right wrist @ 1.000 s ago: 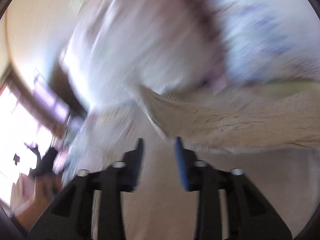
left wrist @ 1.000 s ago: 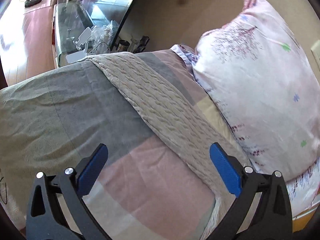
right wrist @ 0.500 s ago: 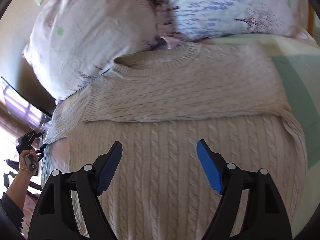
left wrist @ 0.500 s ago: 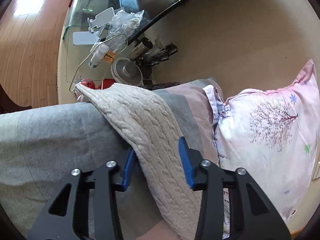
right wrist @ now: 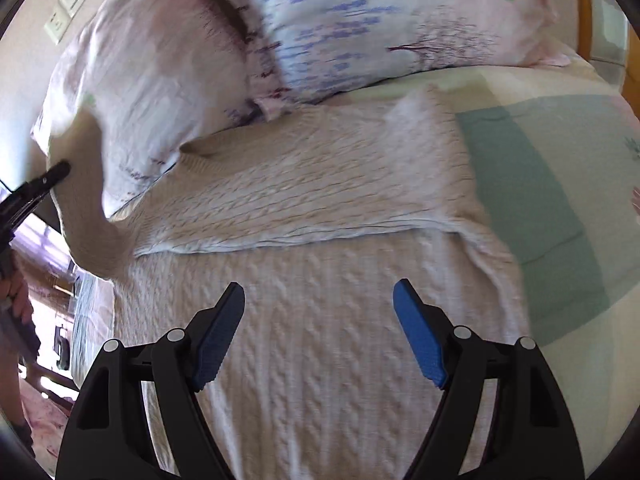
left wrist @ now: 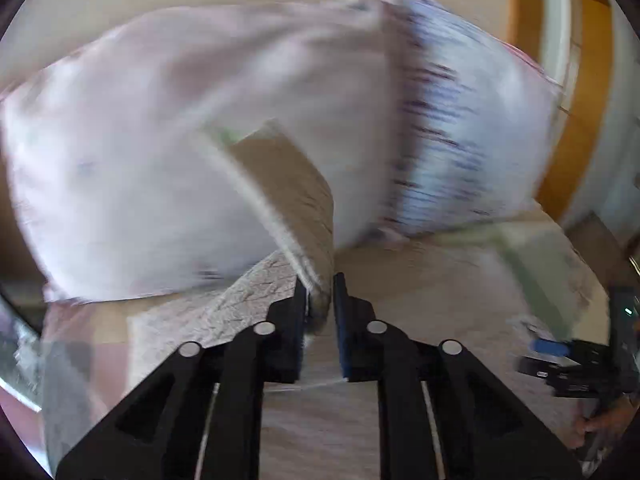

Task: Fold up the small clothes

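Observation:
A cream cable-knit sweater [right wrist: 320,320] lies flat on the bed, its right sleeve [right wrist: 320,200] folded across the chest. My left gripper [left wrist: 320,296] is shut on the left sleeve [left wrist: 288,184] and holds it lifted in front of the pillows; the view is blurred. In the right wrist view the lifted sleeve [right wrist: 92,208] rises at the far left, with the left gripper [right wrist: 44,184] at its end. My right gripper [right wrist: 320,312] is open and empty, hovering above the sweater's body. It also shows in the left wrist view [left wrist: 560,360] at the right edge.
Two pink and blue floral pillows [right wrist: 360,20] lean at the head of the bed. The bedspread [right wrist: 560,180] has green and pink patches. A wooden frame [left wrist: 580,100] stands at the right. A wall socket [right wrist: 68,8] is at upper left.
My left gripper closed on the left sleeve and swung it up, away from the bedside table toward the pillows. My right gripper opened wide and now hovers steady over the sweater.

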Motion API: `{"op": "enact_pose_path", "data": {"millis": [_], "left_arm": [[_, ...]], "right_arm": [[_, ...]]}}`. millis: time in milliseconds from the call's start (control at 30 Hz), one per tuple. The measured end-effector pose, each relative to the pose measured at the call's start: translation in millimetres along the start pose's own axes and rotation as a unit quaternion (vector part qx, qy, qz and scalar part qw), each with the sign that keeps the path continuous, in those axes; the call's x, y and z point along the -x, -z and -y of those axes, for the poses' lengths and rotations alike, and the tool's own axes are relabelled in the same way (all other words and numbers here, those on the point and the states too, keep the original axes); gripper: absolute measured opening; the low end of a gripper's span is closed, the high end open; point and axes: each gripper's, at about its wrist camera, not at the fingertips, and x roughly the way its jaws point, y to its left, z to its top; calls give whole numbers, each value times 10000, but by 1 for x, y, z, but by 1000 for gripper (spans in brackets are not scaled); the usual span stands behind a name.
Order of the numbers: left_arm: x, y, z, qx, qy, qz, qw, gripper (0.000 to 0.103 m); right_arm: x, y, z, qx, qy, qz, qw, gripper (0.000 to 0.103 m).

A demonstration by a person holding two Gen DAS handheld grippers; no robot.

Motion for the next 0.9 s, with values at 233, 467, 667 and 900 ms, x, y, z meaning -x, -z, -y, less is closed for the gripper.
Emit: {"op": "enact_pose_path", "data": {"millis": [233,467,667,900], "left_arm": [[-23,70,24,386,-62,-829,9958,52],[26,175,-60,1955,-564,-1526,9671,59],[67,243,-45,2731,210,-1582,9487,43],[92,283,-19,3387,751,-1551,9250,26]], "right_arm": [[38,19,57,-376,174,5,9991,78],[62,65,111,-1236,-281,-406,9911,66],[57,110,110,-1563,-1244,-1090,9738,32],[56,149,110,-1940,-1895,-1576,9495,9]]}}
